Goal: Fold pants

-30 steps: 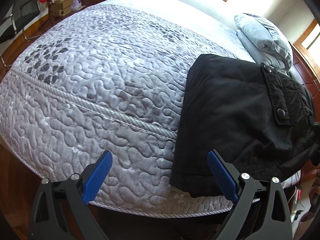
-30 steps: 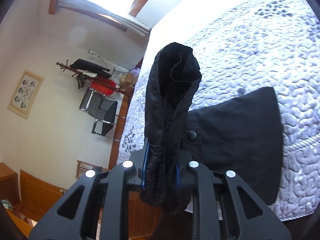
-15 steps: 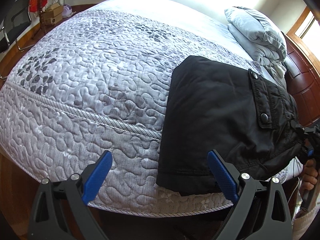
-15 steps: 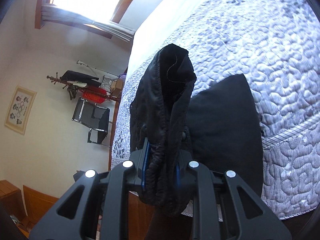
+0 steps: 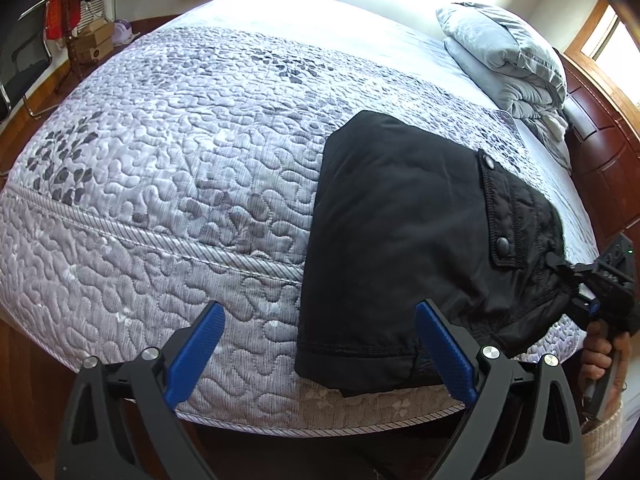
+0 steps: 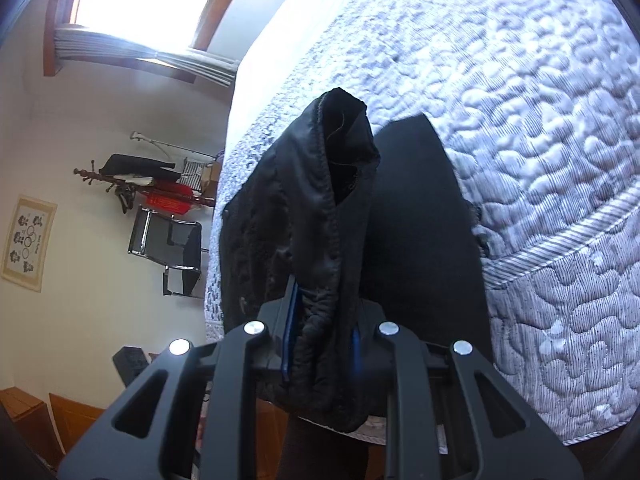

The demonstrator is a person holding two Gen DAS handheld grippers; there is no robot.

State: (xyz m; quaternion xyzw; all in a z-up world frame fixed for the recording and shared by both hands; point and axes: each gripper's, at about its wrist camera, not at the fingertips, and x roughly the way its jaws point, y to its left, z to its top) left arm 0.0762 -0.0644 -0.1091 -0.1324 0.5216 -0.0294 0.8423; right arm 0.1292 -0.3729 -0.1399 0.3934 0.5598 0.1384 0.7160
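Across the grey quilted bedspread point(image 5: 168, 184) lie folded black padded pants point(image 5: 400, 240). Our right gripper point(image 6: 322, 344) pinches their waistband; our left gripper point(image 5: 316, 344) hangs open. Next, we judge, comes another fold.

A grey quilted bedspread point(image 5: 180, 168) covers the bed; folded pale grey bedding point(image 5: 508, 60) sits at two o'clock, a black chrome-framed chair point(image 6: 168, 248) at nine o'clock.

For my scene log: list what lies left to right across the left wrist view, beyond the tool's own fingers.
Cardboard boxes → quilted bedspread → black pants → folded grey duvet → right tool, shut on the pants' edge.
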